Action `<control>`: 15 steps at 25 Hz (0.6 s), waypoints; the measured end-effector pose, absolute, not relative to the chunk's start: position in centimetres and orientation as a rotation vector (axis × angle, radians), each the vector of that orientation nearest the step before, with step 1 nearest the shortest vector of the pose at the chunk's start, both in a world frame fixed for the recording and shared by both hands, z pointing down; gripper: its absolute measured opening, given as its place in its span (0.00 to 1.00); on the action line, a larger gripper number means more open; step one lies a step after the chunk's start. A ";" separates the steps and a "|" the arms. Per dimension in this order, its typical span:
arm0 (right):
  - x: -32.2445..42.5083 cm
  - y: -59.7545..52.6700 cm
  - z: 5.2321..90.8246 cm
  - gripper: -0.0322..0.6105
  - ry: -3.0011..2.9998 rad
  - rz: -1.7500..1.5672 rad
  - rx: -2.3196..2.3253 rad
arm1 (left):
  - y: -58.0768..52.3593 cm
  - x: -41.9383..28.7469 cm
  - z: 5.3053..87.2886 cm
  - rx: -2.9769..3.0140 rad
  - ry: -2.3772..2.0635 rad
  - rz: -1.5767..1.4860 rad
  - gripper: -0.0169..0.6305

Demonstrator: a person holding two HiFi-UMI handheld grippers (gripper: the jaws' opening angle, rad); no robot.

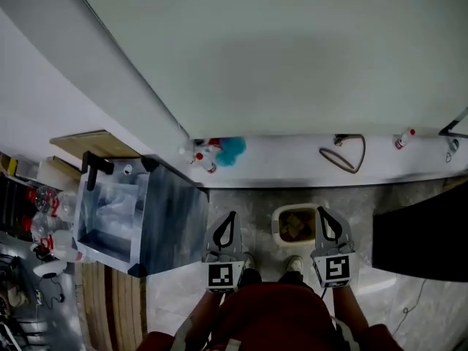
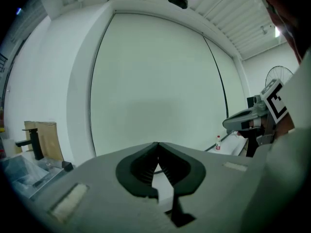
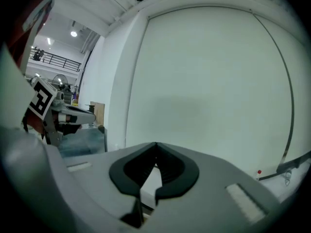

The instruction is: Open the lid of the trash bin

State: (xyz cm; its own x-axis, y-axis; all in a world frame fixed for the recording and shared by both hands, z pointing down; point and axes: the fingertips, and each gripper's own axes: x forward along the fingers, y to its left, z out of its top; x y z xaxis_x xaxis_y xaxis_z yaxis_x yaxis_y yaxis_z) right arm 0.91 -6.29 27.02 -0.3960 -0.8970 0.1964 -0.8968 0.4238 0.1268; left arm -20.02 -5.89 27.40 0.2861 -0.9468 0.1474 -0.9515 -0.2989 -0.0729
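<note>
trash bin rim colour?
Cream. The trash bin rim shows best in the head view.

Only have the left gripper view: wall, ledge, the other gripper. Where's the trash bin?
Observer: On the floor. From the head view, the trash bin shows between the left gripper and the right gripper, closer to the right one.
Operator: Lid state?
Observer: From above I see brownish contents inside a pale rim. I can't make out a lid over the opening.
Operator: Right gripper holding anything?
Observer: No. Its own view shows the jaws together, with nothing between them.
</note>
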 end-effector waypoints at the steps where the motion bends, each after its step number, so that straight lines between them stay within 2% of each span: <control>1: 0.7 -6.3 26.7 0.05 -2.443 -0.008 1.565 | -6.0 -20.3 26.3 2.499 -1.856 0.216 0.03; 15: -1.8 -7.4 18.7 0.05 -2.523 -0.266 1.599 | -6.4 -25.9 18.7 2.445 -2.044 -0.062 0.03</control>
